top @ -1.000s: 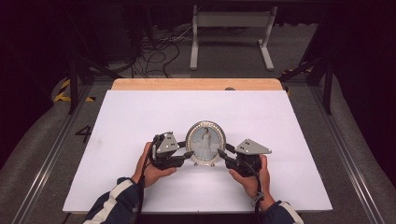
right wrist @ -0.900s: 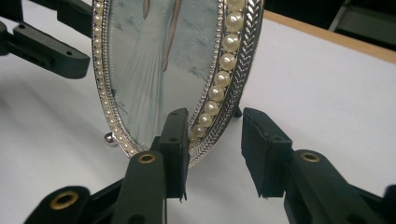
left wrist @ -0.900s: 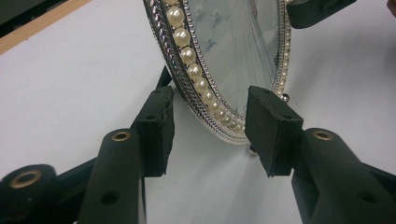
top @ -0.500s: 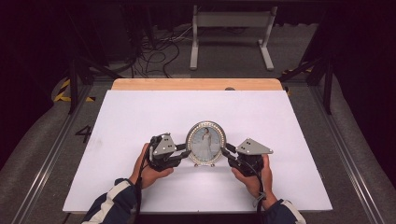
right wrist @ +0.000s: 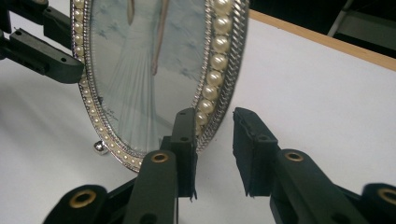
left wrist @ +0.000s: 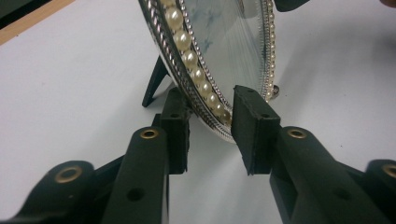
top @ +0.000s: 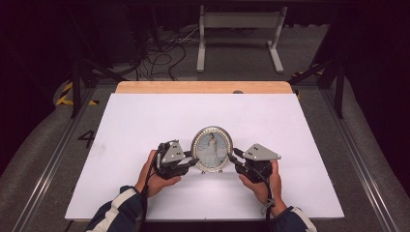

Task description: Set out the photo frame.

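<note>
The table (top: 300, 145), covered in white, carries one thing near its front middle: an oval picture frame (top: 212, 149) with a border of pearls, standing upright on its rear prop (left wrist: 154, 86) and two small ball feet. It leans a little backward.

The left hand-held gripper (top: 192, 162) comes at the lower left edge of the frame, and the right hand-held gripper (top: 232, 157) at the lower right edge. In the left gripper view the rim lies between the two pads; the jaws have just been opening a little, and I see a gap on the front pad's side, so I judge them open around the rim, not clamping it. In the right gripper view the rim also sits between the pads, with clear space beside the outer pad, and these jaws too have just been opening slightly.

The risk I judge is this: the frame is light and stands on a thin prop. If one hand-held gripper withdraws sideways while a pad brushes the pearls (right wrist: 215, 60), the frame can turn or fall flat. A hard closing on the glass edge could also scratch it.
</note>
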A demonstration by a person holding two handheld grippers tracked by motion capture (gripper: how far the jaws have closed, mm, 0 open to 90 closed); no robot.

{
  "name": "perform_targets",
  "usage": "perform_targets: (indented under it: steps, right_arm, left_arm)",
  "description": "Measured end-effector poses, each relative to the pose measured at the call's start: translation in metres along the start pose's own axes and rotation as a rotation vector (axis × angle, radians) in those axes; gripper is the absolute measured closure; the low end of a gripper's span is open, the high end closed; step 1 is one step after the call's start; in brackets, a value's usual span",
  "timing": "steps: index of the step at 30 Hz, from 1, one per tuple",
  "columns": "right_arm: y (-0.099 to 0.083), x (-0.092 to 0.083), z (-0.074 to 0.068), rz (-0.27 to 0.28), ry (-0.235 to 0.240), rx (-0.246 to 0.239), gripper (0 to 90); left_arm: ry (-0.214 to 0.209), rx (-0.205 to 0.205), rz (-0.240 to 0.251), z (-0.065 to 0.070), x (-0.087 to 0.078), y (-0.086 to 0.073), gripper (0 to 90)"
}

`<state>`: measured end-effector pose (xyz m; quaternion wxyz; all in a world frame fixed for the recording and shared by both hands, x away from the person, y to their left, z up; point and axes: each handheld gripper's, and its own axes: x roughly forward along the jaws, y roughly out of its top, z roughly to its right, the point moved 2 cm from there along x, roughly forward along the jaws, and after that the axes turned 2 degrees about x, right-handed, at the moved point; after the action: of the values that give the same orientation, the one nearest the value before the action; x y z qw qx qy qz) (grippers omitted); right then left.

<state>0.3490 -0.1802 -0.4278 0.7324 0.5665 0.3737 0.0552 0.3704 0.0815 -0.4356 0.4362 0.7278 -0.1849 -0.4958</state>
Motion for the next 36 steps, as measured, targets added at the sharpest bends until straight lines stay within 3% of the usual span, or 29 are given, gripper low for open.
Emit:
perform_targets:
  steps: [8, 15, 27, 36]
  right_arm:
    - [0.0, -0.0029, -0.0016, -0.009, 0.009, -0.035, 68.4]
    - [-0.0019, 0.002, -0.0006, -0.018, 0.053, -0.005, 69.5]
    - [-0.0036, -0.0009, -0.0064, -0.031, 0.025, -0.01, 72.4]
    - [-0.0027, -0.0058, -0.0072, -0.044, 0.036, -0.057, 68.5]
  left_arm:
    - [0.019, 0.002, 0.011, -0.0006, -0.0053, -0.0039, 66.3]
    - [0.017, 0.022, 0.009, -0.0011, -0.004, -0.004, 72.9]
    - [0.005, 0.028, 0.004, -0.0054, -0.0043, -0.0049, 73.4]
    - [0.019, 0.037, -0.007, -0.0037, -0.0068, -0.0056, 73.8]
